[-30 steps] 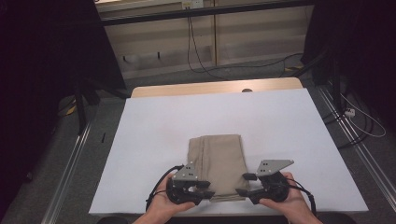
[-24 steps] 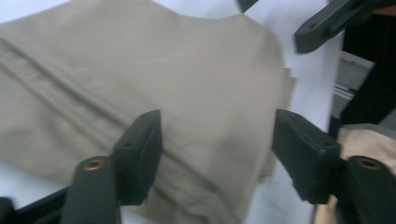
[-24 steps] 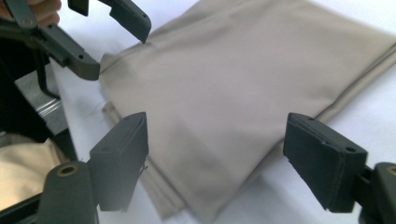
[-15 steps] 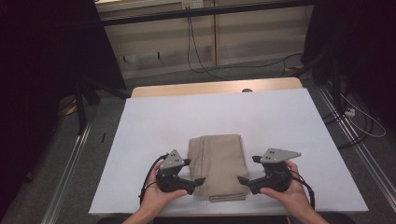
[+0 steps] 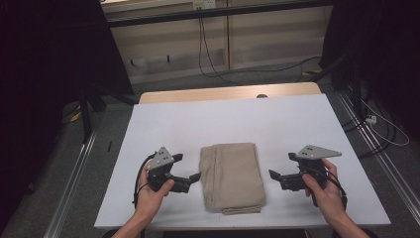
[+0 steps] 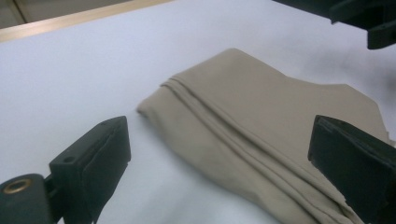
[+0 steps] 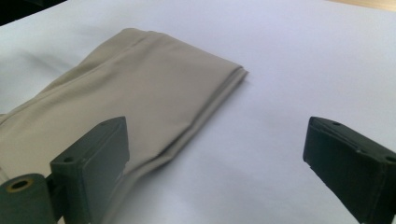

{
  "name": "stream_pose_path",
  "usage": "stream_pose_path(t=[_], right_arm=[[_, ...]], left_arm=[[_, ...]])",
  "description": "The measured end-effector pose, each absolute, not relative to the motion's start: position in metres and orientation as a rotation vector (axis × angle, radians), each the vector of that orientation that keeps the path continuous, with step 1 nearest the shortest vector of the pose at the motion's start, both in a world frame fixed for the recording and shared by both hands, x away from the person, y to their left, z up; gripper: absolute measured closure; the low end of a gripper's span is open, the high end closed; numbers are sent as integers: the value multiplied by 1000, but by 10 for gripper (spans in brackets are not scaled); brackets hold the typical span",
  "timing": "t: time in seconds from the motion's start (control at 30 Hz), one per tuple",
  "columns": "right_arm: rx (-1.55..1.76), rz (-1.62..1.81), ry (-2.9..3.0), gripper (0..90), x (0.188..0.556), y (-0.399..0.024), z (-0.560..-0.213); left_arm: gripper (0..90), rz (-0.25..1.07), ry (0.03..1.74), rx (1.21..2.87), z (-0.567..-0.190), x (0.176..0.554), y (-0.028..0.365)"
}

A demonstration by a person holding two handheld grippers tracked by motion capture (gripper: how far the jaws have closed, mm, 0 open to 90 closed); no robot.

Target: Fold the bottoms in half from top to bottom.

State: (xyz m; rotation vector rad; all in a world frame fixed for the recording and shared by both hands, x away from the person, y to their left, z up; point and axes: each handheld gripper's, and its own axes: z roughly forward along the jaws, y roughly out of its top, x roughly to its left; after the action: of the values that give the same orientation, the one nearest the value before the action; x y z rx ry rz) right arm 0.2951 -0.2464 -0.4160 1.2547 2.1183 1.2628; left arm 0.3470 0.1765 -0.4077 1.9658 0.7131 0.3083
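Your left gripper [image 5: 194,177] now sits just off the left edge of the folded beige cloth [image 5: 232,174], where a second ago it was in over the cloth's near left corner. Its jaws have just been opening and stand wide apart with nothing between the pads; in the left gripper view the cloth [image 6: 261,126] lies on the white table cover [image 6: 70,74] ahead of them, flat and untouched.

The cloth itself rests near the front middle of the table [image 5: 223,114], a tidy rectangle with its long side running away from you. It has kept its place and shape since the earlier frames.

Your right gripper [image 5: 275,177] has drawn out to the right and now hangs clear of the cloth's right edge, with bare cover between them; a second ago it was at the near right corner. Its jaws have likewise just been opening and are spread wide, empty. In the right gripper view the cloth [image 7: 140,88] lies to the left of the gap between them.
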Motion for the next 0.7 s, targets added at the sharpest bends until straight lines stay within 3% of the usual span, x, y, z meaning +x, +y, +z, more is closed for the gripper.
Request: stream_pose_path(t=[0.47,0.7], right_arm=[[1347,1175,1998,60,290,-282,-426],[1387,1182,1920,66,280,-297,-432]], left_arm=[[71,419,895,1881,-414,360,229],[71,454,889,1874,-417,355,239]])
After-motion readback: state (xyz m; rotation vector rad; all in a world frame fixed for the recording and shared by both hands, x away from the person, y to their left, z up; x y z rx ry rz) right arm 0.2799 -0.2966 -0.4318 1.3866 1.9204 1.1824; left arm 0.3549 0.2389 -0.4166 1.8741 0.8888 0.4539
